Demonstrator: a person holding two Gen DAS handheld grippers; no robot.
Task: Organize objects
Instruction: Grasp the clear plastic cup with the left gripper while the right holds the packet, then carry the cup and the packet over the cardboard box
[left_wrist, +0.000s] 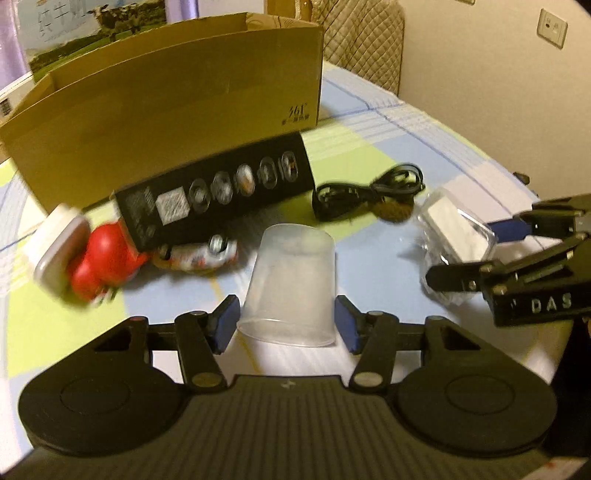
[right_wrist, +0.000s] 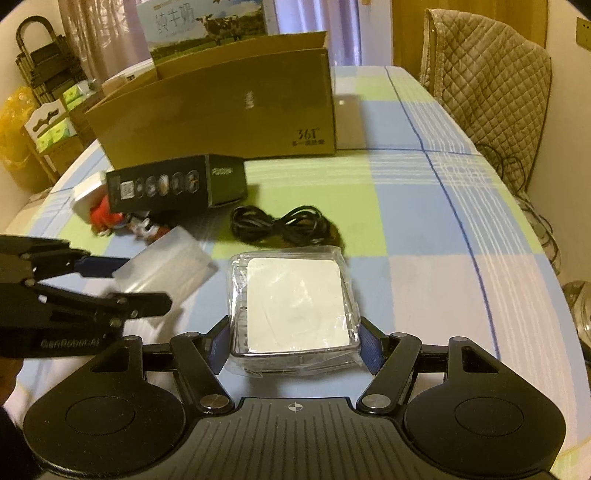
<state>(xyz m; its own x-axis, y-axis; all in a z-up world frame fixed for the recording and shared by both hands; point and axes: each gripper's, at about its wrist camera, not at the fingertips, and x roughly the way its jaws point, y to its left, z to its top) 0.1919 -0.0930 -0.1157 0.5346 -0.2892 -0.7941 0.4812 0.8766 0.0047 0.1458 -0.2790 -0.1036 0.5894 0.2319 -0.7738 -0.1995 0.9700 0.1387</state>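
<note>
An upturned translucent plastic cup (left_wrist: 290, 284) sits between the blue pads of my left gripper (left_wrist: 288, 326), which is shut on its rim. In the right wrist view the same cup (right_wrist: 166, 273) hangs tilted above the cloth in that gripper (right_wrist: 140, 284). My right gripper (right_wrist: 295, 341) is shut on a clear plastic-wrapped box (right_wrist: 293, 302) with a white square inside, one pad against each side. In the left wrist view that box (left_wrist: 458, 225) and the right gripper (left_wrist: 461, 253) are at the far right.
An open cardboard box (right_wrist: 221, 110) stands at the back of the checked tablecloth (right_wrist: 406, 221). In front of it lie a black product box (right_wrist: 173, 184), a coiled black cable (right_wrist: 280, 225), a red toy (left_wrist: 99, 258) and a small white case (left_wrist: 55, 251). A quilted chair (right_wrist: 487, 85) is at the right.
</note>
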